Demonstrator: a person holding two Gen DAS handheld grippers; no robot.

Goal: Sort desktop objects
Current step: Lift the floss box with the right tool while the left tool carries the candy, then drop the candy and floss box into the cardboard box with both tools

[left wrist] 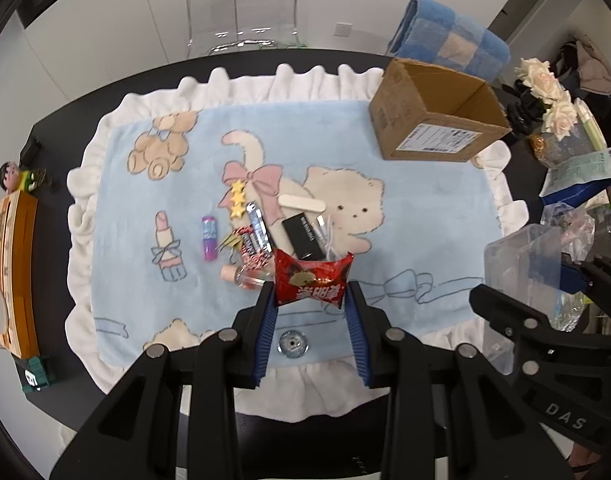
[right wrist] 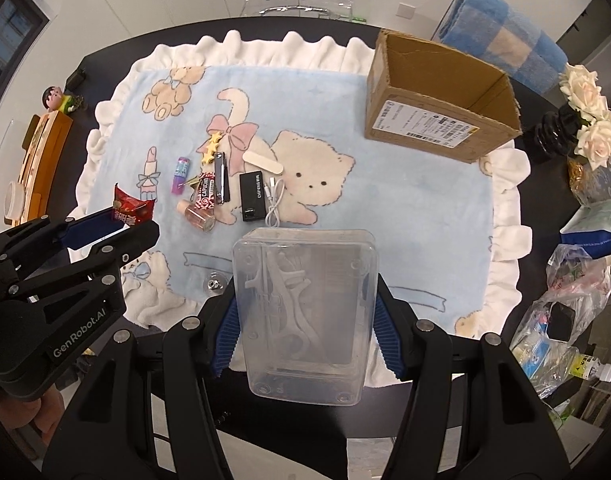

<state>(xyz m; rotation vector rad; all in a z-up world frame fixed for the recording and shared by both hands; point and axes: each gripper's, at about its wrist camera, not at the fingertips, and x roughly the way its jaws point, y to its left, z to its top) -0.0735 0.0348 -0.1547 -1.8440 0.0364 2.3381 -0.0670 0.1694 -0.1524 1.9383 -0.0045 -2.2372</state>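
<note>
Left gripper (left wrist: 310,300) up over the near blanket (left wrist: 425,208), clamped on the red snack packet (left wrist: 313,280), small items heaped mid-blanket, right gripper (right wrist: 305,312) pinching the clear plastic box (right wrist: 305,312), cardboard box (right wrist: 437,112) far right

- The table (left wrist: 117,76) is dark and round-edged, under a frilled blue blanket (left wrist: 425,208) with cat and bear prints.
- Beyond its far edge stands a clear chair (left wrist: 241,4).
- The wall (left wrist: 105,20) behind is white, with a white socket plate (left wrist: 342,29).
- A dark window (right wrist: 13,28) shows at the left in the right wrist view.
- A folded blue checked towel (left wrist: 449,36) lies at the table's far right.
- White roses (right wrist: 589,112) stand in a black vase (right wrist: 545,136) at the right edge.
</note>
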